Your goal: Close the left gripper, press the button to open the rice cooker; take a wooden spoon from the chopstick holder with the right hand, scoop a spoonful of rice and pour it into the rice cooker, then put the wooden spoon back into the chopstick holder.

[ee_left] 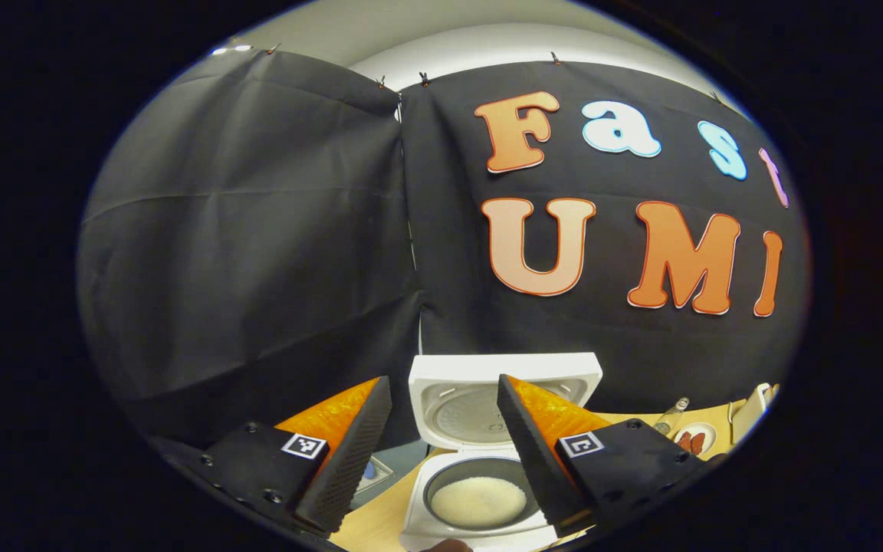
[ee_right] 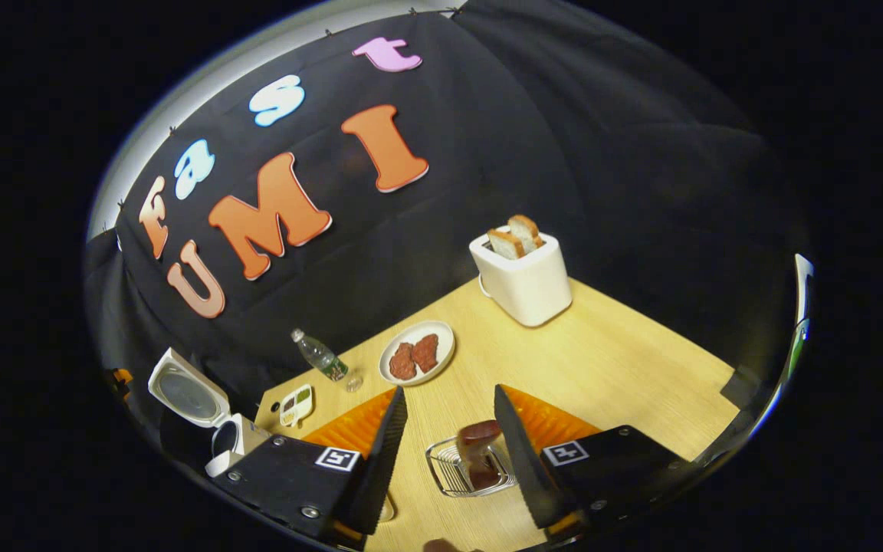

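Note:
The white rice cooker (ee_left: 487, 529) stands open in the left gripper view, its lid (ee_left: 441, 376) tilted up and back. White rice (ee_left: 478, 500) lies in its dark inner pot. My left gripper (ee_left: 444, 383) hovers above and in front of the cooker, open, with nothing between its fingers. In the right gripper view a wire chopstick holder (ee_right: 445, 469) sits on the wooden table, with the dark wooden spoon (ee_right: 480, 445) standing in it. My right gripper (ee_right: 449, 392) is open just above the holder, the spoon between and below its fingers, untouched. The open rice cooker (ee_right: 227, 441) shows far left.
A plate of meat (ee_right: 416, 353), a plastic bottle (ee_right: 319, 356), a small divided dish (ee_right: 296, 404) and a white toaster (ee_right: 522, 280) holding bread stand toward the back of the table (ee_right: 625, 360). A blue item (ee_left: 369, 469) lies left of the cooker.

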The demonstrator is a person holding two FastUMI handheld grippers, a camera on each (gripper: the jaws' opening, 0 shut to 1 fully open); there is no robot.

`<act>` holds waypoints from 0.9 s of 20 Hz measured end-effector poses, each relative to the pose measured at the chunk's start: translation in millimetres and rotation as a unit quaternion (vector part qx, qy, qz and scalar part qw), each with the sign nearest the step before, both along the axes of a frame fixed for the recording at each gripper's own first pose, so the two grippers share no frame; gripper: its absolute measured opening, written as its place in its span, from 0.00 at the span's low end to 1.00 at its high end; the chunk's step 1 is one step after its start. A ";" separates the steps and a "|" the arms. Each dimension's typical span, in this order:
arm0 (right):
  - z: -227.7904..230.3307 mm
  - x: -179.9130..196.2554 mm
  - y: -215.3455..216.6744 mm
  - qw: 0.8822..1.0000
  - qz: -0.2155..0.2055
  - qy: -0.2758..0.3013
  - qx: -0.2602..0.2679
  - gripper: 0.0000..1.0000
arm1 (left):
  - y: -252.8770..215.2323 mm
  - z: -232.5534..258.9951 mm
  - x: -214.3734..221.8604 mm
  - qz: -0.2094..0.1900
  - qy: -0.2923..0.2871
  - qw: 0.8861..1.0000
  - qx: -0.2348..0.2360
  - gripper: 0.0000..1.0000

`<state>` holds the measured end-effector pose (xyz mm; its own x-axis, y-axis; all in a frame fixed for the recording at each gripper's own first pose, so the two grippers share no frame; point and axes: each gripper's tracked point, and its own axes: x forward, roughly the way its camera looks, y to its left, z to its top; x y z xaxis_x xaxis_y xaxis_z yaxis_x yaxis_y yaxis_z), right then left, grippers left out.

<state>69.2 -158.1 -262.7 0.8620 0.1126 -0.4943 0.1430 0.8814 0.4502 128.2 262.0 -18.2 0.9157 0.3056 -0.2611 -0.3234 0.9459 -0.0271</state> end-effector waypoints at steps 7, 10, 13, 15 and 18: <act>79.4 -21.4 10.4 0.996 -0.028 -0.061 -0.065 0.80 | 15.2 12.3 81.6 -0.025 -0.019 0.999 0.028 0.94; 95.2 -34.6 21.4 0.994 -0.037 -0.072 -0.079 0.80 | 14.0 -2.7 128.7 -0.038 0.001 0.999 0.002 0.94; 108.6 -45.2 22.5 0.992 -0.045 -0.082 -0.089 0.80 | 6.3 -26.0 162.2 -0.052 0.035 0.998 0.000 0.94; 118.5 -47.5 23.8 0.991 -0.048 -0.091 -0.091 0.80 | 8.0 -48.9 174.4 -0.052 0.065 0.996 -0.011 0.94; 124.6 -45.0 21.7 0.989 -0.044 -0.099 -0.097 0.80 | 9.6 -80.0 187.9 -0.058 0.097 0.993 -0.033 0.95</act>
<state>24.2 -136.5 -138.1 0.9463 -0.0484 -0.3196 0.1498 0.9418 0.3010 316.2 271.6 -98.2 0.8745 0.1776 -0.4514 -0.2177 0.9753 -0.0380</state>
